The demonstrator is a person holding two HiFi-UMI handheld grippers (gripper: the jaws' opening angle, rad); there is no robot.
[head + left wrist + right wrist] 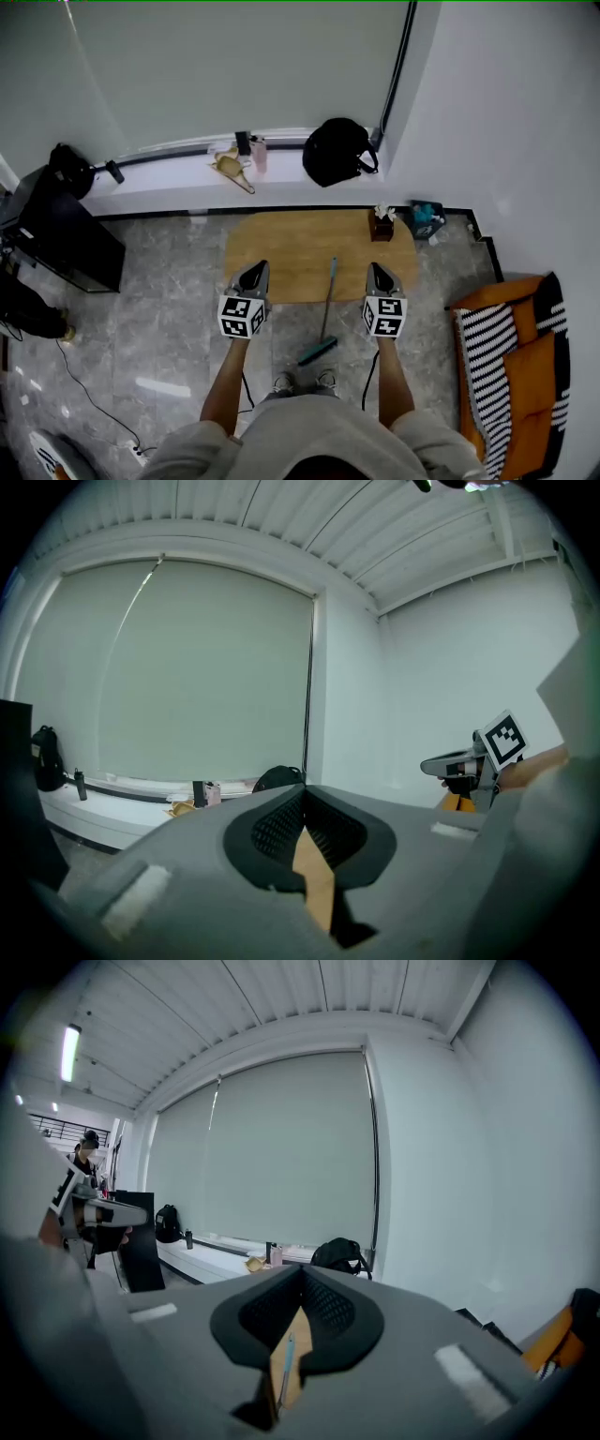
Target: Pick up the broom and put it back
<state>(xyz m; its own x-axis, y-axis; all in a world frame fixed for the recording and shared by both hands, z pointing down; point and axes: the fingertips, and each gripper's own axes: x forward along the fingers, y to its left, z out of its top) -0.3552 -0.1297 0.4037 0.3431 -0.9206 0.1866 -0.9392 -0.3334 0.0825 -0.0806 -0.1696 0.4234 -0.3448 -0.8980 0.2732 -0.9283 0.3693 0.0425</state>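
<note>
So, broom (328,314): between the two grippers, touched by neither; teal brush head on the floor (169,319) toward 6 o'clock; handle runs toward 12 o'clock, its top end over the near edge of the counter (291,244)
Left gripper (255,269): at 9 o'clock of the broom, held over the counter's near edge; jaws closed tip to tip, nothing between them; only counter wood shows through the gap behind the tips
Right gripper (377,269): at 3 o'clock of the broom, level with the left one; jaws closed and empty; its own view shows the broom's handle below, through the gap
Counter: oval, wooden; small brown box (381,225) at its 1 o'clock corner
Window ledge (169,183): at 12 o'clock; black bag (336,150) on it
Black cabinet (56,234): at 9 o'clock
Sofa (511,366): at 4 o'clock; orange and striped cushions
</note>
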